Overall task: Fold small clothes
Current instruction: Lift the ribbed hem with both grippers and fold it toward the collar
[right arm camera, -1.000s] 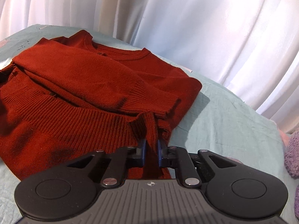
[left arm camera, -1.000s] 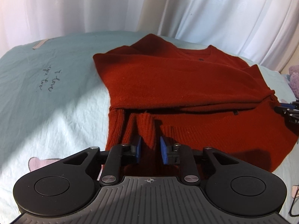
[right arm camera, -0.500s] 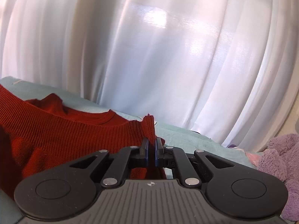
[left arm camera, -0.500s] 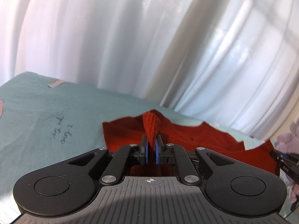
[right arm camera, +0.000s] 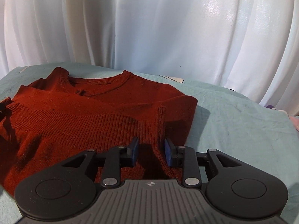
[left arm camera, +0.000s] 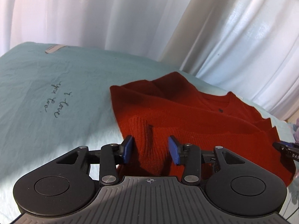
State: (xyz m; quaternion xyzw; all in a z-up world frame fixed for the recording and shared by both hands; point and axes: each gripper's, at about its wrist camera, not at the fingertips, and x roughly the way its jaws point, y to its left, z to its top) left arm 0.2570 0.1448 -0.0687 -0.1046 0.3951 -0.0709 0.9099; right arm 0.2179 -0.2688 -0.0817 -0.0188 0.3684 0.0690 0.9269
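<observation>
Left wrist view: red sweater (left arm camera: 196, 117) folded on teal bedsheet (left arm camera: 56, 78), white curtains (left arm camera: 112, 13) behind, both grippers' jaws wide.

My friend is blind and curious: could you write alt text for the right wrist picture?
A red knit sweater lies folded on a pale teal sheet, its ribbed hem toward the collar. The right gripper is open, its blue-padded fingers either side of a sweater fold. White curtains hang behind.
</observation>
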